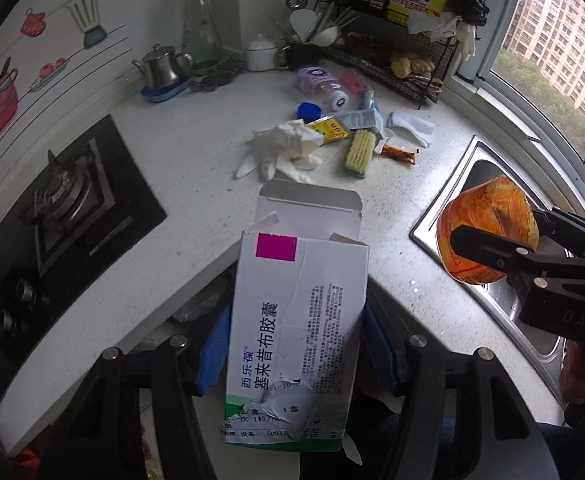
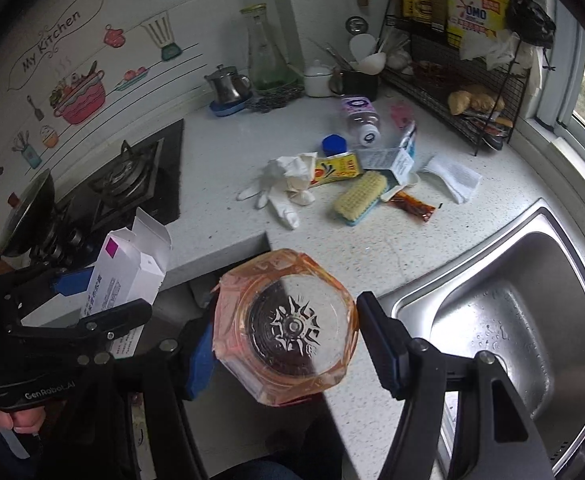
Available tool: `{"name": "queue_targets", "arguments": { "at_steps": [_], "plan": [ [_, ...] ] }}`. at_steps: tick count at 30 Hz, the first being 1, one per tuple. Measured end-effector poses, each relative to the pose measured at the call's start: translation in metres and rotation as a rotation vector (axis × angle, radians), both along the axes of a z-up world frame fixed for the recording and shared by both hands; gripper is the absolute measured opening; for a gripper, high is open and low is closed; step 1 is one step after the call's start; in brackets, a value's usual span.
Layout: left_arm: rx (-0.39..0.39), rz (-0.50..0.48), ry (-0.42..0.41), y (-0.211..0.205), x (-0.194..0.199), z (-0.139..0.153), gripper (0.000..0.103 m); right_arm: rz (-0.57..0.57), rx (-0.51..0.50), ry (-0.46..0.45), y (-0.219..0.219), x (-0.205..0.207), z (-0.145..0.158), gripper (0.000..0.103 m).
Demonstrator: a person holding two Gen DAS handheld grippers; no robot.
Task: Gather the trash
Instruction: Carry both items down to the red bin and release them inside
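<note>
**Both grippers loaded above the table edge**

Left of the sink (image 2: 512, 320), the left hand-held gripper (image 1: 292, 344) clamps an opened white medicine box (image 1: 296, 320) over the table (image 1: 196, 152) edge. The right hand-held gripper (image 2: 288, 336) grips an orange plastic cup (image 2: 288, 328) beside the sink. Behind, gloves (image 2: 284, 184), a scrub brush (image 2: 358, 198) and a sauce packet (image 2: 410, 204) lie on the table.

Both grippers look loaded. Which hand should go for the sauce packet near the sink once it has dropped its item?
Right. The sauce packet lies on the sink side of the litter, nearer the right gripper, which holds the orange cup. The left gripper, clamping the medicine box, sits toward the stove.
</note>
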State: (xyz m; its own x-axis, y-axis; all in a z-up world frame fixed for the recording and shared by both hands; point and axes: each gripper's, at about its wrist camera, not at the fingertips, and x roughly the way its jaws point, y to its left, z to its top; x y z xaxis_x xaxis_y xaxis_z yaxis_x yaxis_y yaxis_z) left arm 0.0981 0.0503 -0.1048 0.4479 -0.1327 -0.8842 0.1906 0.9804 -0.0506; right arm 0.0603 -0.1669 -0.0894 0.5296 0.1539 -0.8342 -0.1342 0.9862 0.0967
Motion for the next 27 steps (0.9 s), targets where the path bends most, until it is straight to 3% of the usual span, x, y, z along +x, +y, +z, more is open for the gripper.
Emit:
{"name": "queue_targets", "arguments": {
  "at_steps": [7, 12, 19, 27],
  "plan": [
    [-0.032, 0.079, 0.045, 0.052, -0.044, -0.022, 0.058, 0.059, -0.021, 0.023, 0.049, -0.02, -0.022, 0.063],
    [-0.042, 0.11, 0.109, 0.077, -0.056, -0.062, 0.058, 0.08, -0.033, 0.068, 0.076, -0.03, -0.059, 0.063],
    [-0.019, 0.117, 0.202, 0.093, -0.06, -0.147, 0.058, 0.079, -0.044, 0.167, 0.096, -0.028, -0.141, 0.063],
    [-0.033, 0.121, 0.274, 0.088, -0.043, -0.256, 0.058, 0.072, -0.089, 0.254, 0.091, -0.01, -0.249, 0.063]
  ]
}}
